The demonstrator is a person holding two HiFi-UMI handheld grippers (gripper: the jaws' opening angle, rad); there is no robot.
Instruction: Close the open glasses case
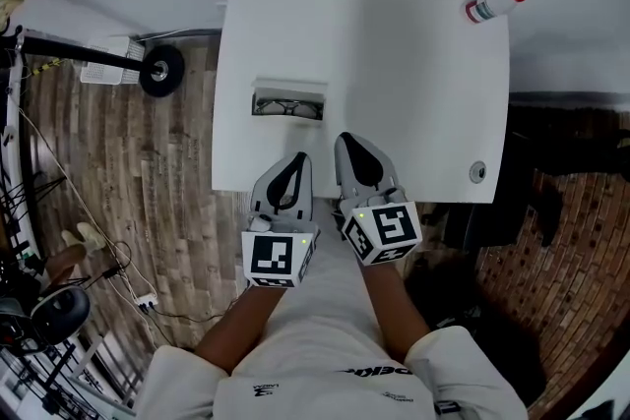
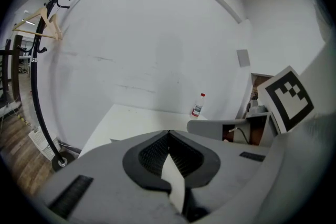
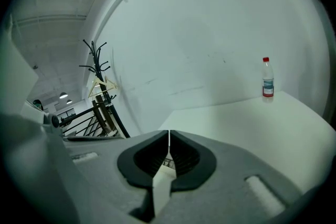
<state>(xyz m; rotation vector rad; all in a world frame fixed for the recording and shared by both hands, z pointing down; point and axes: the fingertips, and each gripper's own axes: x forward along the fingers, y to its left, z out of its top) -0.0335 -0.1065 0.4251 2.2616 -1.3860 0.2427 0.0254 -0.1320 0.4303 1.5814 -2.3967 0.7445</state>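
Case (image 1: pixel 287 102) is lying open and untouched on the table (image 1: pixel 394 64), with both tools hanging short of it. The left gripper (image 1: pixel 295 158) is hovering over the near edge with its jaws pressed together, tips meeting and nothing between them. The right gripper (image 1: pixel 346 141) is sitting just beside it, reaching a little farther in over the table, its jaws likewise closed on nothing.

Just beyond the tips, the case is resting near the left edge, closer to the near edge than the far one, its long side running across the person's front. Its lid seems to be leaning back on the far side. The tray is holding dark-framed glasses (image 1: pixel 287 109), apparently folded and lying flat inside.

Judging by its look, the case is probably light and stiff-shelled, so it is likely to skate on the smooth tabletop if pushed from one side only. One gripper steadying a short end of the tray while the other is pressing the lid's free long edge forward and down looks the safest hold. The glasses are the fragile part, and a temple sticking up would be getting pinched.

A red-capped bottle (image 1: pixel 495 5) is standing at the far right corner, well apart; what it is holding I cannot tell
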